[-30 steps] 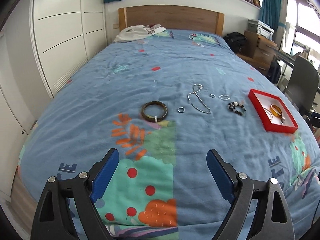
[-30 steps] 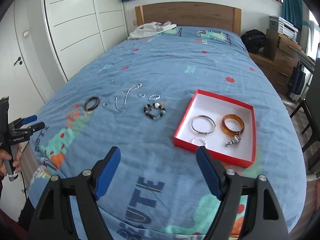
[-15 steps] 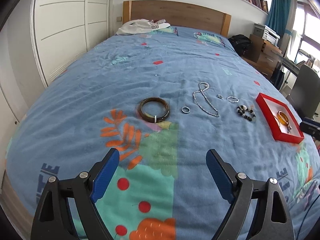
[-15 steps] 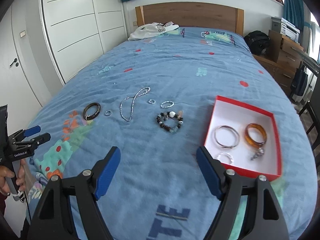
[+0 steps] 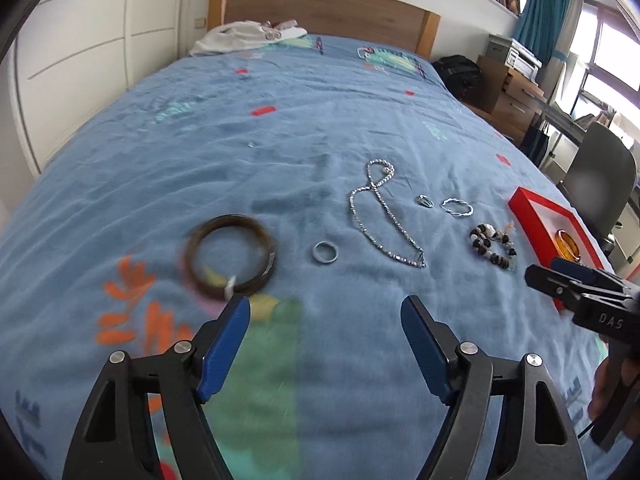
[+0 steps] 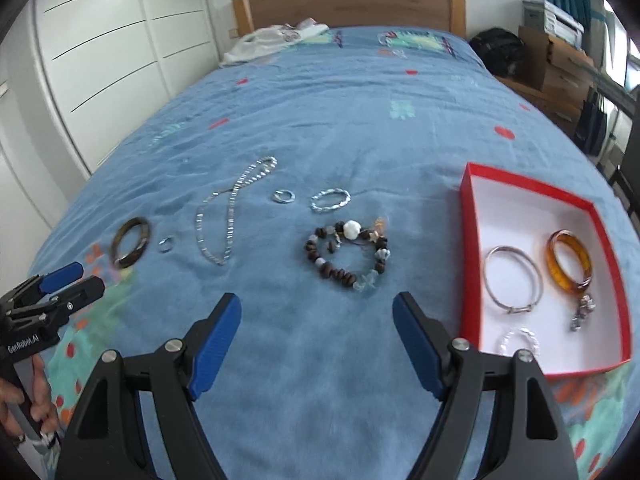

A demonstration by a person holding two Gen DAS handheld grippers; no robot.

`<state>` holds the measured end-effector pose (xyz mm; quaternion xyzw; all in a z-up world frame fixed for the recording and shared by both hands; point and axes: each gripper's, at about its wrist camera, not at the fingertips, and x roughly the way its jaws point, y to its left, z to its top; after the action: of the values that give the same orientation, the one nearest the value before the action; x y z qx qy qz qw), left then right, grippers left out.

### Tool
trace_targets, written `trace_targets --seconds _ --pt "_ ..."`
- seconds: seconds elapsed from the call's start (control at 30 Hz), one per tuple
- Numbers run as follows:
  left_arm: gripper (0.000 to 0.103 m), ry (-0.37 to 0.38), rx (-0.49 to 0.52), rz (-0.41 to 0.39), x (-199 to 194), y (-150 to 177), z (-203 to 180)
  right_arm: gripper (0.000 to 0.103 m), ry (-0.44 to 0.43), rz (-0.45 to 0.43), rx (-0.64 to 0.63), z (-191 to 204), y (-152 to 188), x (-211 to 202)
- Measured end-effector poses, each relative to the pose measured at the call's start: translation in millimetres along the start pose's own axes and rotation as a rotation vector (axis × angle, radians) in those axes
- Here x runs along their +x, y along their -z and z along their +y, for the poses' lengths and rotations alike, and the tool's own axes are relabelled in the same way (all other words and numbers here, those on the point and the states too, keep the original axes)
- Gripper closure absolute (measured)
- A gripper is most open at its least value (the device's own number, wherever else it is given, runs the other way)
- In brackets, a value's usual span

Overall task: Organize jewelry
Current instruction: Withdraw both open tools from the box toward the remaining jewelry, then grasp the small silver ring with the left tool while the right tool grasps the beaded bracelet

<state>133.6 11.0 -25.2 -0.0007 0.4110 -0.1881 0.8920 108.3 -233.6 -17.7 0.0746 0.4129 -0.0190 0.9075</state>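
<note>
Jewelry lies in a row on the blue bedspread. My left gripper (image 5: 326, 312) hovers low over it, its jaws closing with nothing between them. A dark bangle (image 5: 230, 258) lies just past its left fingertip, and a small ring (image 5: 325, 253) straight ahead. Further right are a silver chain (image 5: 380, 216), two silver rings (image 5: 457, 207) and a beaded bracelet (image 6: 348, 256). My right gripper (image 6: 318, 306) stands open and empty just short of that bracelet. To its right, the red box (image 6: 468, 240) holds a silver bangle (image 6: 512, 280), an amber bangle (image 6: 570, 268) and a clear bead ring (image 6: 518, 340).
The bed's wooden headboard (image 5: 320, 12) and a white garment (image 5: 244, 36) are at the far end. White wardrobe doors (image 6: 100, 60) line the left side. A chair (image 5: 600, 184), drawers and a dark bag stand on the right. A hand (image 6: 36, 392) grips the left tool.
Both grippers have come forward and down toward the jewelry. The left jaws have narrowed a little. The right gripper has come into the left wrist view at the right edge.
</note>
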Motion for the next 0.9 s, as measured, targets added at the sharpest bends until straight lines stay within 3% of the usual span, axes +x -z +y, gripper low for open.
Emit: trace_targets --seconds 0.3,0.6,0.77,0.9 --pt "0.029 -0.017 -0.027 0.068 58 -5 1 0.025 0.044 0.033 0.067 -8 -10 50" --pt "0.030 -0.020 -0.071 0.040 75 -10 7 0.025 0.063 0.020 0.068 -11 -18 73" --pt "0.044 -0.018 -0.078 0.024 81 -17 8 0.025 0.074 0.025 0.065 -11 -23 82" --pt "0.063 -0.010 -0.070 0.017 83 -20 6 0.024 0.077 0.019 0.039 -8 -26 85"
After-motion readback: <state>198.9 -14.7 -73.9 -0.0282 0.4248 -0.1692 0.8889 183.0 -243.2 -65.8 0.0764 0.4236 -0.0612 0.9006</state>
